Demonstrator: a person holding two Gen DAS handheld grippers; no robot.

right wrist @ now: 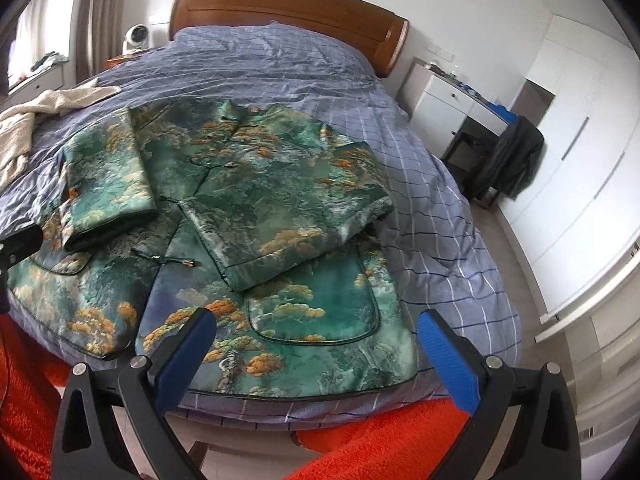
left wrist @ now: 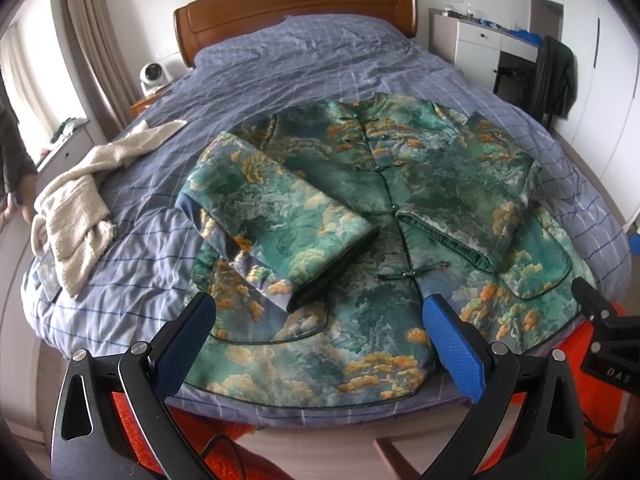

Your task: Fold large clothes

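Jacket: green brocade jacket [left wrist: 400, 200] lies front-up on the bed [left wrist: 280, 64], both sleeves folded across its chest, hem toward the foot edge.
Towel: cream towel [left wrist: 76, 204] crumpled on the bed, well apart from the jacket.
Left gripper [left wrist: 320, 336]: hovers over the hem, jaws wide, holding nothing.
Right gripper [right wrist: 316, 344]: hovers over the hem's right corner, jaws wide, empty.

Bare checked bedspread [left wrist: 280, 64] lies open between the jacket [left wrist: 360, 200] and the headboard [left wrist: 296, 4], and along the bed's right edge [right wrist: 432, 200]. A cream towel [left wrist: 76, 208] occupies the left side. Both sleeves, folded inward, cover the jacket's front; its hem stays uncovered.
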